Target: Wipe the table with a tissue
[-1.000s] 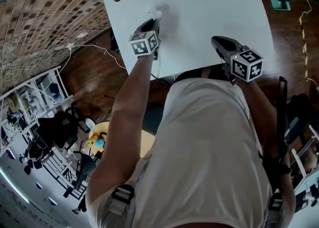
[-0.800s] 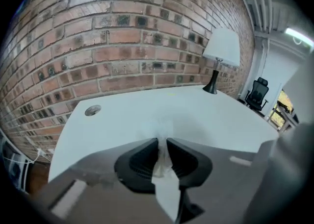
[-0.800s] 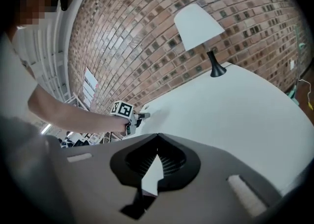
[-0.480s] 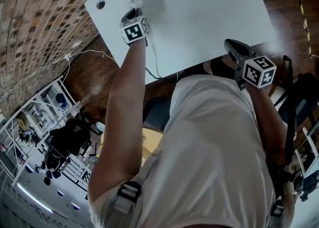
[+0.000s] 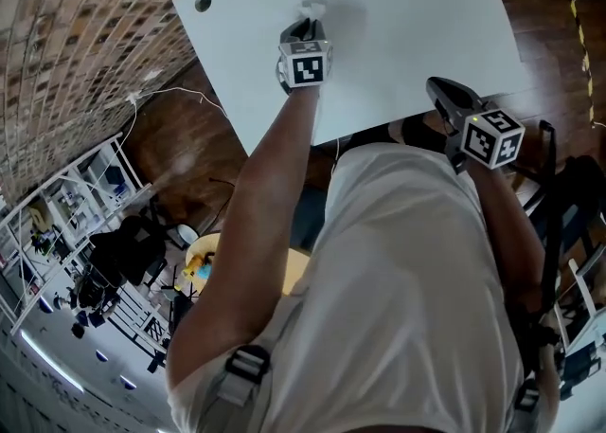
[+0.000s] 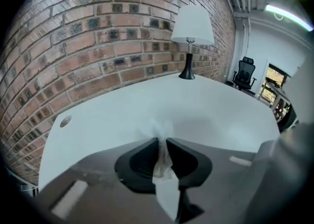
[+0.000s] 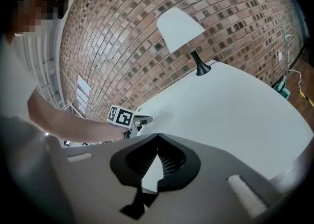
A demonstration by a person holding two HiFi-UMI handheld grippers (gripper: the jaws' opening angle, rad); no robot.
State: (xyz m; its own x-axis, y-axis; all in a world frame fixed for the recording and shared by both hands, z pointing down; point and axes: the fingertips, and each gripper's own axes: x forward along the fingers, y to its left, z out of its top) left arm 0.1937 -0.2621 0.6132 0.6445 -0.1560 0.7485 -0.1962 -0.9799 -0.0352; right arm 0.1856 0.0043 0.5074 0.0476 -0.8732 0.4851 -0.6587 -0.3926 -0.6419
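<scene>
- The tissue [image 6: 158, 129] is a white, crumpled wad clamped in the left gripper [image 6: 162, 142]; its loose end bunches ahead of the fingertips and a strip trails back between the jaws; in the head view the tissue [image 5: 311, 10] presses on the table [image 5: 417, 14] in the upper middle of the frame.
- The left gripper [image 5: 305, 31] is pinched tight on the tissue, and its jaws have just been closing a little further with the tissue between them; we judge the firmer pinch keeps the wad from slipping as it drags over the surface; the gripper tilts downward so the wad, not the jaws, meets the table.
- The table is plain white with a small round hole [image 5: 203, 3] near its upper-left corner; a lamp [image 6: 191, 29] stands at its far end by the brick wall.
- The right gripper [image 5: 439, 88] hovers at the table's near edge, right of centre; its jaws [image 7: 157, 137] are together with nothing between them; we judge it is parked clear of the wiping path.
- Against the earlier frames, the tissue lay nearer the hole half a second ago; it has since swept rightward, away from the hole; the right gripper has barely shifted over that half second.
</scene>
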